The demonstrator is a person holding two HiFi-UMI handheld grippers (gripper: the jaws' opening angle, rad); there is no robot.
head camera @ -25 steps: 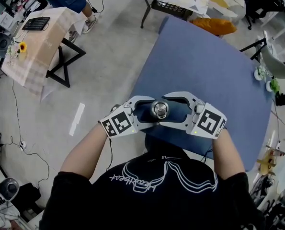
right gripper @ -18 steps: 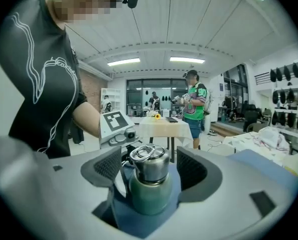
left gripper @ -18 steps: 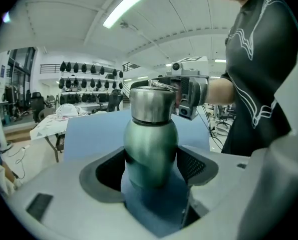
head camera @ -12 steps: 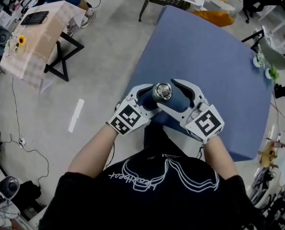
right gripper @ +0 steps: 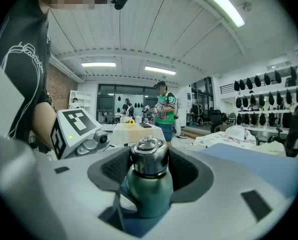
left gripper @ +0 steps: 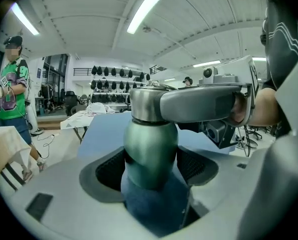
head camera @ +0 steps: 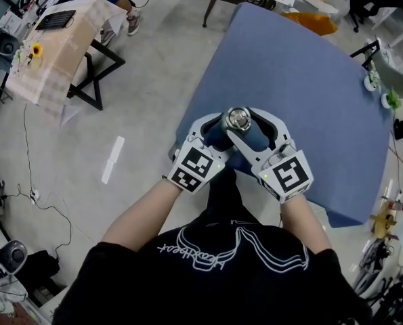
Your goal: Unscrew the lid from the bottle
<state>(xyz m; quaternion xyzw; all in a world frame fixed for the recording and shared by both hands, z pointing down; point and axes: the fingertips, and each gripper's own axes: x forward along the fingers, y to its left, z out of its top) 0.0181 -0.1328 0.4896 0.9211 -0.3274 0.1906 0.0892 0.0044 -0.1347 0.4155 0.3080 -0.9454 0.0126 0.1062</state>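
A green metal bottle (left gripper: 151, 149) with a steel lid (head camera: 238, 119) stands upright on the blue table (head camera: 296, 66), near its front left edge. My left gripper (head camera: 221, 133) reaches in from the lower left and is shut on the bottle's body, with its pads against both sides in the left gripper view. My right gripper (head camera: 245, 124) comes from the lower right at lid height. Its jaws have just been closing, and in the right gripper view its pads touch the lid (right gripper: 149, 159) on both sides. One right finger (left gripper: 204, 101) crosses the lid in the left gripper view.
The bottle stands close to the table's left edge, with bare floor beyond. A light table (head camera: 59, 39) with a keyboard and a sunflower stands at the far left, and a person in green is near it. An orange object (head camera: 309, 17) and another table sit at the blue table's far end.
Both hands have swung from the bottle's left and right sides toward the near side. The right jaws stood wide half a second ago and now sit closed on the lid.
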